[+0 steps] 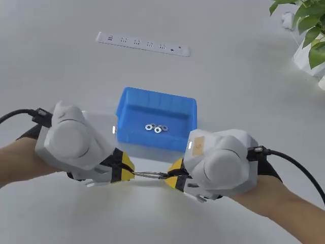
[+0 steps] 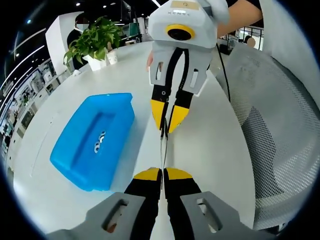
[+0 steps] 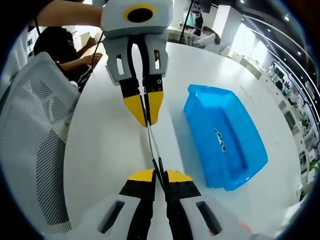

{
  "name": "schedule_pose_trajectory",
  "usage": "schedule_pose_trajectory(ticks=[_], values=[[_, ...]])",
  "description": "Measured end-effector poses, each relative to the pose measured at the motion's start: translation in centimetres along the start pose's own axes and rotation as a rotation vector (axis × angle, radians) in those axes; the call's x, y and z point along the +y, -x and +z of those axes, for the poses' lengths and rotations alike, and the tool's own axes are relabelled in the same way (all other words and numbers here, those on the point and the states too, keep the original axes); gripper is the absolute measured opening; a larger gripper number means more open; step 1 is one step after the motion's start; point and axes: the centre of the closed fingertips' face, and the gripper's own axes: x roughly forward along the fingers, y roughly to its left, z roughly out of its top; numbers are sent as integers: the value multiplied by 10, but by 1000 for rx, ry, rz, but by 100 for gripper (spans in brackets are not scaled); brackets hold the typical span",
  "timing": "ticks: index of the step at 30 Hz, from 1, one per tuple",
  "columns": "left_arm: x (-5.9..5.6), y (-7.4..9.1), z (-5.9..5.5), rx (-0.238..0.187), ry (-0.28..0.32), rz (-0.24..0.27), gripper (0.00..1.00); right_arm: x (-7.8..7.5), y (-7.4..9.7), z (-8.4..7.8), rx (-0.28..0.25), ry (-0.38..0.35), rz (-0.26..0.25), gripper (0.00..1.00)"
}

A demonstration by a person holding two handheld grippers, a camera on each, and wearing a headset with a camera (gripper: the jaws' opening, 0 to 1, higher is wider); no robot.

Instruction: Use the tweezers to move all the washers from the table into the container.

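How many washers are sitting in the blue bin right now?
3 washers, bunched together on the floor of the blue bin: one on the left, one in the middle, one on the right. They overlap, so another may be hidden.

A white power strip (image 1: 142,43) is lying near the table's (image 1: 244,81) far edge. A potted plant (image 1: 303,20) is standing at its far right corner, and a mesh chair (image 2: 272,145) is sitting beside its near edge.
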Motion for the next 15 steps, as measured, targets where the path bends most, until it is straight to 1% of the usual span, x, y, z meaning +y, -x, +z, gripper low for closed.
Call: schedule_pose_trajectory(ticks=[2,8,12,13,14,15], values=[[2,-3,-2,17,-8,9,6,0,-1,0,2,-5,3,7],[4,-7,-6,36,-10,12,7,0,-2,-4,7,-27,7,7],[4,-11,-9,55,-5,25,7,0,-3,-7,9,-31,2,7],[5,-11,-8,43,-5,29,7,-1,-3,-7,5,-34,2,8],[5,-10,-9,47,1,25,7,-2,-4,-7,1,-42,3,8],[6,-11,-9,43,12,28,7,-2,-4,-7,2,-45,3,8]])
